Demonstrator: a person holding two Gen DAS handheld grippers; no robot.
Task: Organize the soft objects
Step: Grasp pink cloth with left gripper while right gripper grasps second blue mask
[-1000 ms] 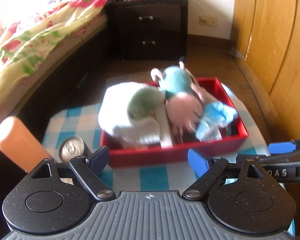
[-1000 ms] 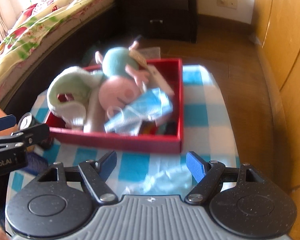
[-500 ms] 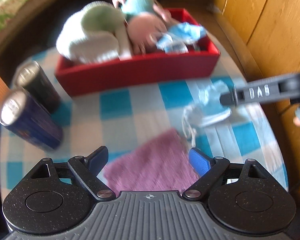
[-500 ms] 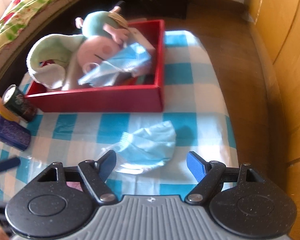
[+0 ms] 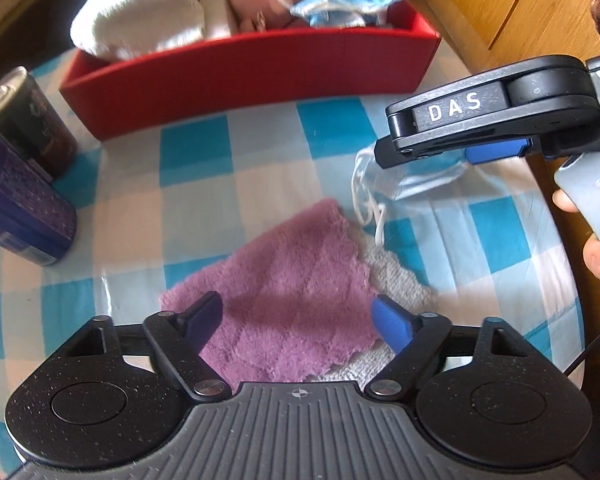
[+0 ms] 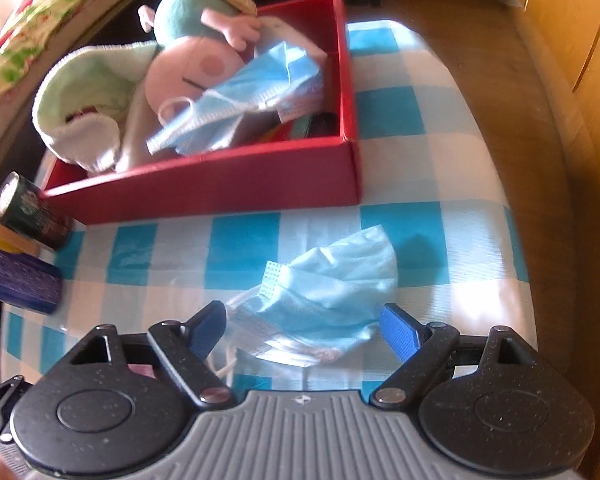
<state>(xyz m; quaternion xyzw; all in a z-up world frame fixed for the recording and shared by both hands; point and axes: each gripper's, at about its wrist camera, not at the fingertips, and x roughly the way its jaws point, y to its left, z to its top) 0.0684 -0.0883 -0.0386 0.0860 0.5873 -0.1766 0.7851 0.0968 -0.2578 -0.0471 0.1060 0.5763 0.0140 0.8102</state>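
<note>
L gripper (image 5: 296, 316), lower centre of left wrist view: jaws spread but closing, purple cloth (image 5: 288, 304) lying flat between the blue pads, pads not pressing it. A grey-white cloth (image 5: 396, 280) pokes out from under the purple one at its right edge. Both lie on the blue/white checked tablecloth (image 5: 196, 148).

R gripper (image 6: 300, 328), lower centre of right wrist view: jaws apart and opening, crumpled blue face mask (image 6: 332, 288) on the tablecloth between the fingers, not pinched. In the left wrist view the same gripper comes in from the right edge, upper right, black bar marked "DAS", sitting over the mask (image 5: 416, 184); mask's white ear loops trail toward the purple cloth. Fingers of the person's hand (image 5: 596, 256) show at the right edge on the grey handle.

Further out: red box (image 6: 220, 184), upper part of both views, just beyond the cloths and mask, apart from them. Inside it: pink-faced plush toy (image 6: 188, 68) w/ teal body, a white-green fleecy item (image 6: 84, 108) at the box's left end, and a second blue mask (image 6: 252, 92) draped over the plush.

Left edge: two drink cans, dark one (image 5: 32, 120) near the box's left corner, blue-purple one (image 5: 20, 200) just beside it, nearer the camera.

Wooden cabinet (image 5: 512, 4) upper right; floral bedding (image 6: 52, 8) upper left.
</note>
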